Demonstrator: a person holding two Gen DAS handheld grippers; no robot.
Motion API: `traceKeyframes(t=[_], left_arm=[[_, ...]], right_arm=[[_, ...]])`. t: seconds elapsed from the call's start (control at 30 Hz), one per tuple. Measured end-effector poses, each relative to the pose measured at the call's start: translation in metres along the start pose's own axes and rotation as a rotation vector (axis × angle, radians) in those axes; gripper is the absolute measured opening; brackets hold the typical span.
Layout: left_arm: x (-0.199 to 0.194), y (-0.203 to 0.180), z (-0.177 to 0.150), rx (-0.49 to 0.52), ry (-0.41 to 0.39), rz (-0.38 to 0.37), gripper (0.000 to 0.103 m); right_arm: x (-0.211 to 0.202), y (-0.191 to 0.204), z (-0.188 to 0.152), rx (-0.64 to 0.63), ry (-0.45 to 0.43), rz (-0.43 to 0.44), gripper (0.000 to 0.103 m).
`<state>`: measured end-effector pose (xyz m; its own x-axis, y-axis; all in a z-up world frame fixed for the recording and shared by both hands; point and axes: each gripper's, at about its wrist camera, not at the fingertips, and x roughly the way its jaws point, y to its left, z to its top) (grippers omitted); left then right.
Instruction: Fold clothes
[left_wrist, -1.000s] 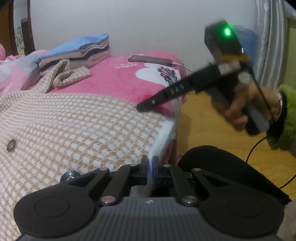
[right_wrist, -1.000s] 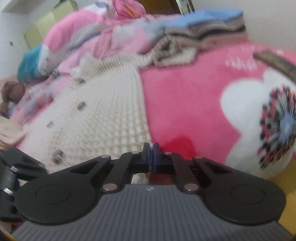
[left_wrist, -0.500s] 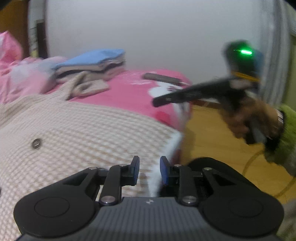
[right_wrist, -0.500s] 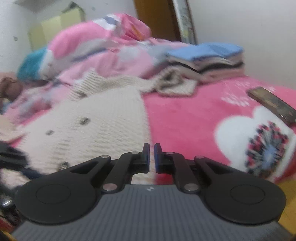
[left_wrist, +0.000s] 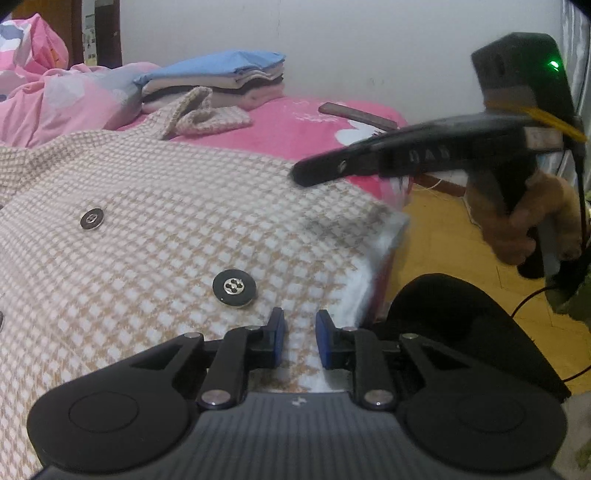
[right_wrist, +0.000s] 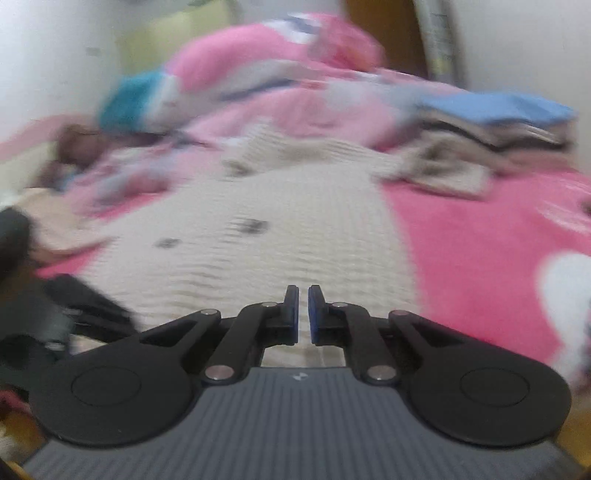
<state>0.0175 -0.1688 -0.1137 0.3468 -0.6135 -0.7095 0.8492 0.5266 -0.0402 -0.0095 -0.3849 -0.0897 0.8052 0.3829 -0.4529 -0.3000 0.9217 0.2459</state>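
One garment is in hand here: a thick checked cardigan (left_wrist: 177, 229), beige and white, spread flat over the pink blanket (left_wrist: 295, 122) with its hem corner at the bed's edge.

Starting at the left of the left wrist view, a crumpled pink quilt (left_wrist: 55, 99) lies behind the cardigan. Two dark round buttons (left_wrist: 233, 288) run down its front. Farther back, one sleeve (left_wrist: 207, 114) lies bunched in front of a stack of folded clothes (left_wrist: 221, 81) topped by a blue piece. In the middle foreground the left gripper (left_wrist: 298, 338) hovers just above the hem; its jaws have just been opening and now stand a little apart with nothing pinched between them. To the right, the fleecy white lining shows at the hem corner (left_wrist: 384, 229). Over that corner the right gripper (left_wrist: 306, 173) juts in, held by a hand (left_wrist: 528, 221); in its own blurred view the right gripper (right_wrist: 303, 314) has its jaws almost together, a thin gap showing, and they grip nothing.

The knit looks soft, bulky and fairly heavy for a garment, so it will likely sag and drag rather than slide, and a pinch on a single layer could stretch it. The fabric is not fragile, though the hard buttons are best kept out of the pads. Good holds, I judge, are the thick hem corners or the shoulder seams, one per gripper, so the panel lifts evenly and folds over without twisting.
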Motion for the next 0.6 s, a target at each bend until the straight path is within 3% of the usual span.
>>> traceKeyframes(t=[0.07,0.2,0.23,0.33,0.5,0.6], left_arm=[[0.0,0.001,-0.001,-0.012,-0.006,-0.004,0.021],[0.003,0.007,-0.003,-0.035,-0.021,-0.027,0.021],[0.002,0.008,-0.004,-0.04,-0.025,-0.034,0.021],[-0.004,0.012,-0.005,-0.053,-0.027,-0.055,0.021],[-0.032,0.02,-0.007,-0.054,-0.081,-0.067,0.021],[-0.052,0.032,-0.007,-0.042,-0.159,-0.01,0.022]], right_arm=[[0.018,0.008,-0.008,-0.041,0.089,0.021,0.006],[0.028,0.016,-0.006,-0.064,0.172,-0.007,0.006],[0.03,0.018,-0.003,-0.07,0.182,-0.012,0.006],[0.028,0.024,0.019,-0.077,0.081,0.003,0.006],[0.082,0.01,0.009,0.002,0.178,0.028,0.006],[0.084,0.019,0.017,-0.03,0.203,0.025,0.007]])
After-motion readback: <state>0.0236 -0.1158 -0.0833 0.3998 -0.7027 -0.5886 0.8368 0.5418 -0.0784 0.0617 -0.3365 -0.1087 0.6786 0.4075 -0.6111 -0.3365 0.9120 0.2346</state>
